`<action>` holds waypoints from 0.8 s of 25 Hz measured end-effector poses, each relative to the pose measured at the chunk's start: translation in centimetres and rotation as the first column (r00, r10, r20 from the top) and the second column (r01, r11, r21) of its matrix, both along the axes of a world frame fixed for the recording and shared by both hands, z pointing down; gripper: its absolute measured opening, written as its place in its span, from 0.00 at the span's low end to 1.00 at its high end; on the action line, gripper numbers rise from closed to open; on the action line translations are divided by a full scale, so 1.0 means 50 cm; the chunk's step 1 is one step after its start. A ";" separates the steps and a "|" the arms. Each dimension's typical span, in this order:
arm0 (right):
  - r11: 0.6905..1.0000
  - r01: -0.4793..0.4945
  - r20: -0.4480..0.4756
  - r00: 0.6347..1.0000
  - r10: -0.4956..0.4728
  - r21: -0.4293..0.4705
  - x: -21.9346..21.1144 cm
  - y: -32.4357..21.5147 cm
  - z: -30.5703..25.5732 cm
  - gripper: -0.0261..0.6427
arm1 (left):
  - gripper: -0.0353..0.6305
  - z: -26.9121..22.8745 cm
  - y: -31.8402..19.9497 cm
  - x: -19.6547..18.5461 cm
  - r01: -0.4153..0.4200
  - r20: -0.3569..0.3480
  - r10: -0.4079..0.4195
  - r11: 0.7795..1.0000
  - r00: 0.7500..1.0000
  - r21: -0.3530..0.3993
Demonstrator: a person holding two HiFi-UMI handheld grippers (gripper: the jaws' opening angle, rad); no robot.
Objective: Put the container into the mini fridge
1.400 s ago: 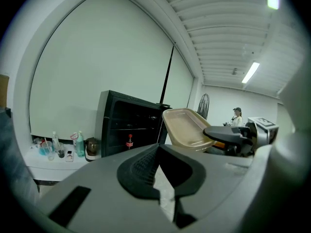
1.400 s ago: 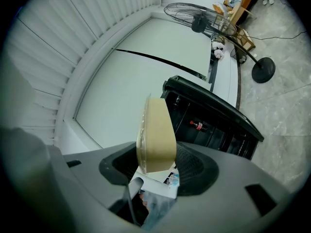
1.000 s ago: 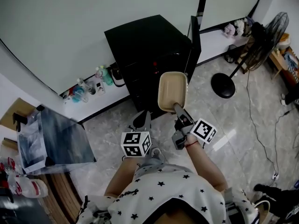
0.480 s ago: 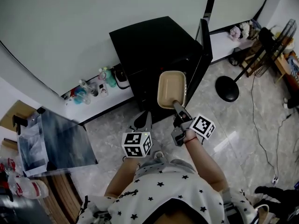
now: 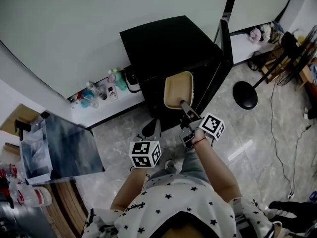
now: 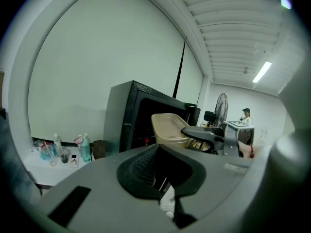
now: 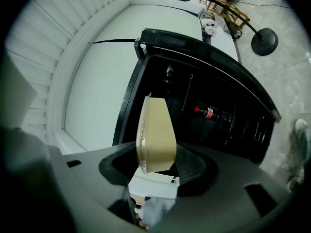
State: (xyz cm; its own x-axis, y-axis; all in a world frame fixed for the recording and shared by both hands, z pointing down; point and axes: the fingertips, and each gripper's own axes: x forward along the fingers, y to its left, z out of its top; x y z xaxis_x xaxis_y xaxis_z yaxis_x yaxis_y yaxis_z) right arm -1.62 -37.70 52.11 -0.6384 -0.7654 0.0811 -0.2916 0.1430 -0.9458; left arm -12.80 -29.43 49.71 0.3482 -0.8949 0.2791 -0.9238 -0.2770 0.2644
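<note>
The container (image 5: 178, 89), clamped in the right gripper (image 5: 184, 106), hung before the open mini fridge (image 5: 171, 48), not yet inside; the left gripper (image 5: 151, 128) was closed, empty.

Bottle cluster (image 5: 99, 89) is sitting on the low white ledge (image 5: 115, 105) along the wall. Pedestal fan (image 5: 245, 94) is standing on the marble floor (image 5: 257, 157) at right, with a cable (image 5: 274, 128) trailing past it. Dark reflective panel (image 5: 69, 148) is lying at far left. Person in a cap (image 6: 246, 114) is standing far off.
</note>
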 end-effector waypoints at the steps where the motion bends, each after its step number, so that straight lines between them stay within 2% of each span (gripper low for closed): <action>1: 1.000 0.005 0.005 1.000 -0.005 -0.008 -0.004 -0.008 0.004 0.36 | 0.07 0.002 -0.004 -0.001 0.005 0.001 -0.005 1.000 1.000 -0.002; 11: 0.995 0.062 0.058 0.997 -0.057 -0.083 -0.014 -0.067 0.045 0.36 | 0.07 0.019 -0.048 0.003 0.062 0.008 -0.062 0.998 0.998 -0.019; 20: 0.987 0.086 0.129 0.989 -0.069 -0.133 -0.012 -0.113 0.066 0.36 | 0.07 0.022 -0.080 0.016 0.077 0.022 -0.077 0.997 0.997 -0.026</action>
State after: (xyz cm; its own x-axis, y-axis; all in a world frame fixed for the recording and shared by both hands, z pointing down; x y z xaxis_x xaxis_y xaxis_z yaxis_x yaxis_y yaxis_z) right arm -2.24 -43.37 55.41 -0.7071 -0.7002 0.0991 -0.1645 0.0265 -0.9860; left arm -11.99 -33.45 50.83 0.2722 -0.9110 0.3097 -0.9476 -0.1979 0.2506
